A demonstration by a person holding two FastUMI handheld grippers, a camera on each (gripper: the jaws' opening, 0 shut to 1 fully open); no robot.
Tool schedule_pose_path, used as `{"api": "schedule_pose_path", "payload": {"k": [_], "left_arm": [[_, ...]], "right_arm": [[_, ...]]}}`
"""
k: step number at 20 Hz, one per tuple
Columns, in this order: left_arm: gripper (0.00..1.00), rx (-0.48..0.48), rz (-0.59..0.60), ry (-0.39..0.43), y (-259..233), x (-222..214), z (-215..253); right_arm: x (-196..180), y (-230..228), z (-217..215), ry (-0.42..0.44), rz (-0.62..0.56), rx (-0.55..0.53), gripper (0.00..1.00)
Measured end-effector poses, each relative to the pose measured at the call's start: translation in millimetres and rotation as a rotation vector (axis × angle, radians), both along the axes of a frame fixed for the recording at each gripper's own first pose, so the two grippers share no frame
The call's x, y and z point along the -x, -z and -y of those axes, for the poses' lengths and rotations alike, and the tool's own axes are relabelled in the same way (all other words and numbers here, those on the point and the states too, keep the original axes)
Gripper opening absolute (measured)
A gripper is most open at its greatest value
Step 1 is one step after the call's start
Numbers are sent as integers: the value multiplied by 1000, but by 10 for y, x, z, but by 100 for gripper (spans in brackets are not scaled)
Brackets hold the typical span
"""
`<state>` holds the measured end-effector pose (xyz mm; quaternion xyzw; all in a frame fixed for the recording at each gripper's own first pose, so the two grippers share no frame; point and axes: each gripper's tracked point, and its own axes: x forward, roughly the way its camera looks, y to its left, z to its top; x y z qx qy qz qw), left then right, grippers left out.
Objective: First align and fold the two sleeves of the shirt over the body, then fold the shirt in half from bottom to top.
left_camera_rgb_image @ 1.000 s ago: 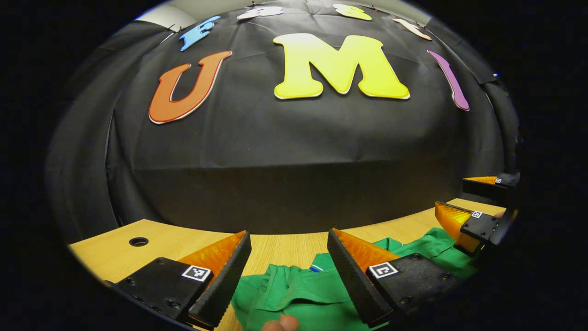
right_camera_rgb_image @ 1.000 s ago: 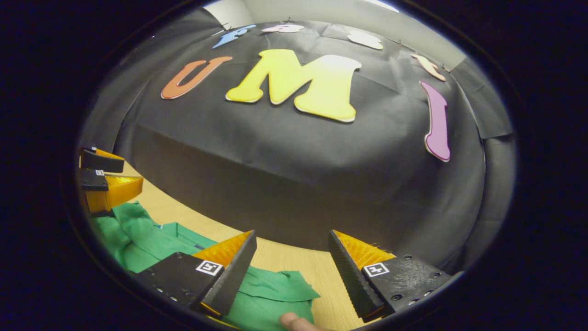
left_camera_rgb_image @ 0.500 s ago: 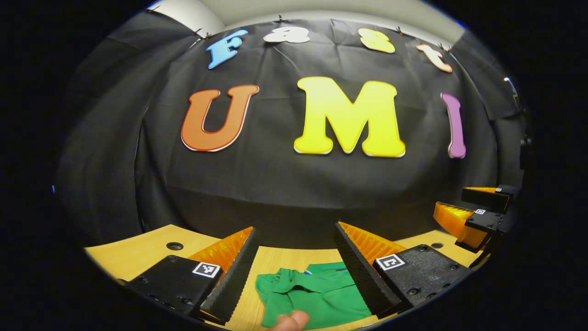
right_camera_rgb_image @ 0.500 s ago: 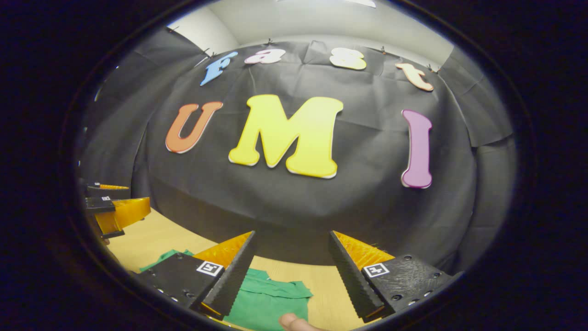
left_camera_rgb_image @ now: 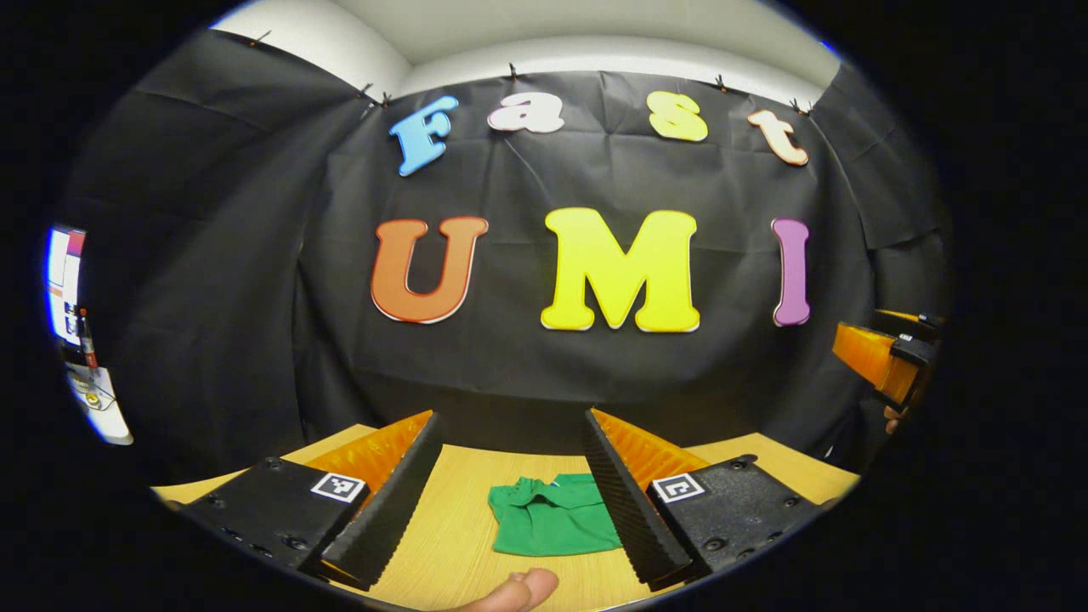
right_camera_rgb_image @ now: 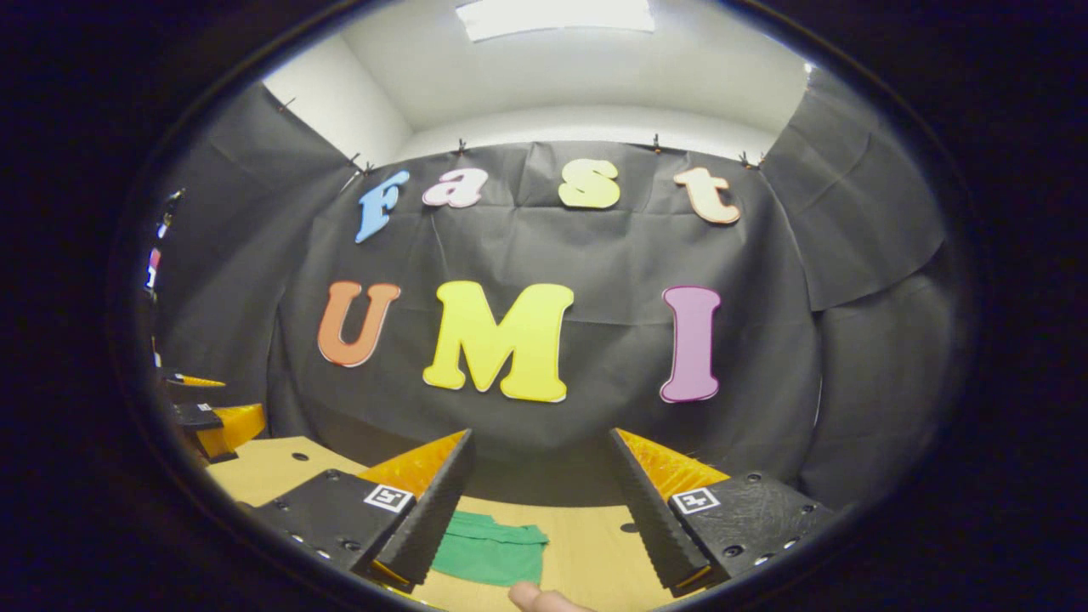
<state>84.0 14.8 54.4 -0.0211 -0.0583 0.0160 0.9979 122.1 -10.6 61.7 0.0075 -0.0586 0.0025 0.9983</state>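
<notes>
already the green shirt [left_camera_rgb_image: 554,527] lies as a small folded bundle on the wooden table [left_camera_rgb_image: 450,527], just ahead of the left gripper [left_camera_rgb_image: 510,501] and left of the right gripper [right_camera_rgb_image: 535,510]; both hang above it with fingers apart, holding nothing.

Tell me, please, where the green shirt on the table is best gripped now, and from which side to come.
The green shirt lies as a small flat bundle on the wooden table. I would take its near straight edge, coming from the near side, low along the table: that edge looks thinnest and unobstructed. The far end looks bunched around the collar. Both sets of jaws stand open above it.
</notes>
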Motion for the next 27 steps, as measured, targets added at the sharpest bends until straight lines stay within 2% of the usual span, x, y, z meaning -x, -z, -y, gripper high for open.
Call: {"api": "schedule_pose_path", "payload": {"k": [1,4,5,6,7,9,11,14,16,20,22,27], "left_arm": [[100,-17,12,15,-74,187,78],[100,-52,19,37,-115,709,219],[95,-32,10,65,-89,847,345],[100,-9,-1,99,-43,986,443],[100,15,-13,118,8,1092,488],[100,37,-44,129,142,1211,481],[100,35,-67,115,264,1241,379],[100,1,-75,51,297,1213,196],[100,4,-90,58,354,1219,189],[100,-22,-113,12,386,1110,106],[100,-42,-120,-3,422,1070,111],[100,-42,-155,1,517,1027,179]], "right_arm": [[190,-23,42,-6,-2,-24,96],[704,141,76,-43,-67,-79,94],[816,221,122,-36,-108,-79,94],[917,306,198,-25,-137,-58,94],[1022,364,282,-2,-156,-22,94],[1170,399,434,55,-162,23,94],[1263,460,372,46,-167,6,95],[1295,639,106,-13,-188,18,96],[1267,717,-53,-48,-182,36,97],[1152,982,-226,-76,-214,42,95],[1107,1111,-252,-84,-248,49,97],[1114,1150,-243,-95,-273,36,95]]}}
